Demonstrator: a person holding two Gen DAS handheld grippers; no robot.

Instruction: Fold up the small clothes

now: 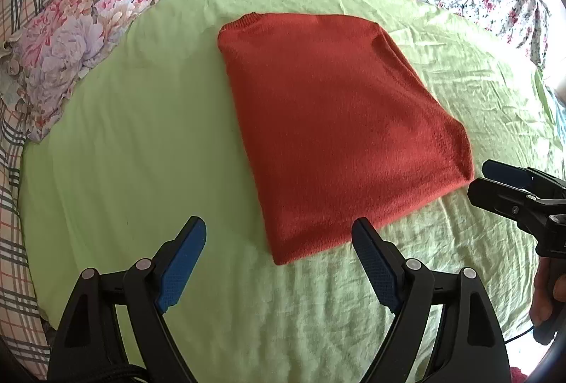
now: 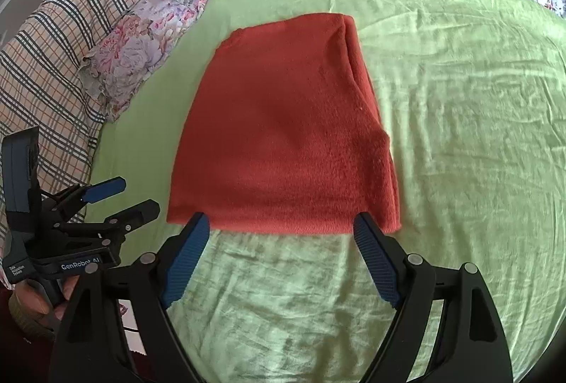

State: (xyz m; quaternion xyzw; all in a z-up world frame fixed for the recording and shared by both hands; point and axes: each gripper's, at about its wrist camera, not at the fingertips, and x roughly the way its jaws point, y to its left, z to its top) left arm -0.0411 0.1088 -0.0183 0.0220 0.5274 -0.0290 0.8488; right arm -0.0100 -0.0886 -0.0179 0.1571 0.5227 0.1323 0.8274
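Green sheet bears a folded red sweater; both grippers' jaws spread apart, empty.

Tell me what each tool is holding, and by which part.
Nothing. The left tool and right tool are both open, clear of the folded red garment.

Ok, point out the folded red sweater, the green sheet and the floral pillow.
red sweater [image 1: 332, 121]: left wrist view, middle of the folded top layer.
green sheet [image 2: 470, 142]: right wrist view, bare wrinkled area right of the sweater.
floral pillow [image 1: 67, 43]: left wrist view, centre of its printed face.
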